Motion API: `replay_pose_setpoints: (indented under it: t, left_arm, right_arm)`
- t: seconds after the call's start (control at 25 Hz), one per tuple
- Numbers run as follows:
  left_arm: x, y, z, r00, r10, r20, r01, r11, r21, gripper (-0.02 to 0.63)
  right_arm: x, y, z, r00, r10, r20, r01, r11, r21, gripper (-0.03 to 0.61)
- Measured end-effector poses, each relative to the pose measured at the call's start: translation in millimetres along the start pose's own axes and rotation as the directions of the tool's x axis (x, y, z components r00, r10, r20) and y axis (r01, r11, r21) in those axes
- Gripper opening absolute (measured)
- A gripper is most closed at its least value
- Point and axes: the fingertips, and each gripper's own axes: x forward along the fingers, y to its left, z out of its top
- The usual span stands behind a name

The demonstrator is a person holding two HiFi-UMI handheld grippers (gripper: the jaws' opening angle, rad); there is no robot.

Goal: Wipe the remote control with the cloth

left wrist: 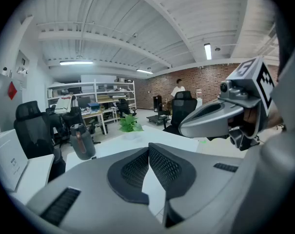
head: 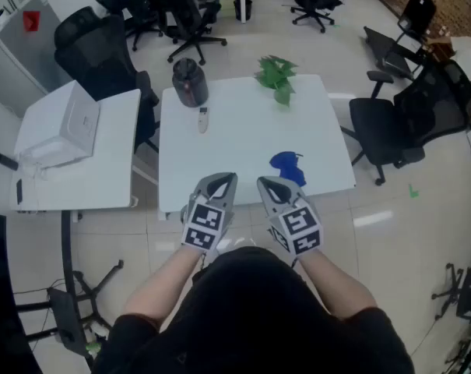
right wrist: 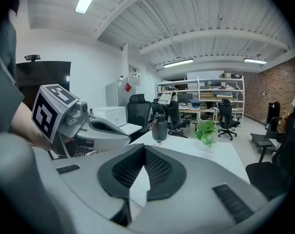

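Held low before the person's chest, left gripper (head: 223,181) and right gripper (head: 269,184) are empty, jaws pressed together, just short of the table (head: 243,142) at its near edge, seemingly awaiting a start. Cloth (head: 288,167) lies handy by the near-right corner; remote control (head: 203,119) sits toward the far-left, beside a jug (head: 190,82).

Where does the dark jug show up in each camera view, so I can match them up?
Head view: dark jug upper middle, at the white table's far left corner.
Left gripper view: dark jug left of centre, mid-height.
Right gripper view: dark jug just right of centre, mid-height.
Shared landmark: the green plant, to the jug's right in every view.
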Motion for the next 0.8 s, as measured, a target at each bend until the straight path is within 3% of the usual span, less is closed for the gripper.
replay_pose_setpoints:
  t: [0.24,0.36,0.56,0.8]
  left_arm:
    - [14,10,-9,0.994,0.104,-0.026,-0.105,0.993,-0.048,0.005]
    - [26,32,-22,0.982,0.172,-0.076,-0.178,0.981,-0.083,0.089]
    - [54,94,-53,0.948,0.268,-0.172,-0.295,0.943,-0.155,0.172]
    - [110,178,-96,0.910,0.303,-0.283,-0.368,0.904,-0.218,0.225]
  right_arm:
    - [-14,-10,-17,0.999,0.039,-0.028,-0.040,0.999,-0.033,0.008]
    - [-15,-13,-22,0.997,0.064,-0.041,-0.065,0.997,-0.037,0.008]
    - [-6,-21,-32,0.993,0.085,-0.078,-0.086,0.996,-0.014,0.006]
    - [33,-46,-31,0.993,0.051,-0.104,-0.051,0.999,0.005,0.008]
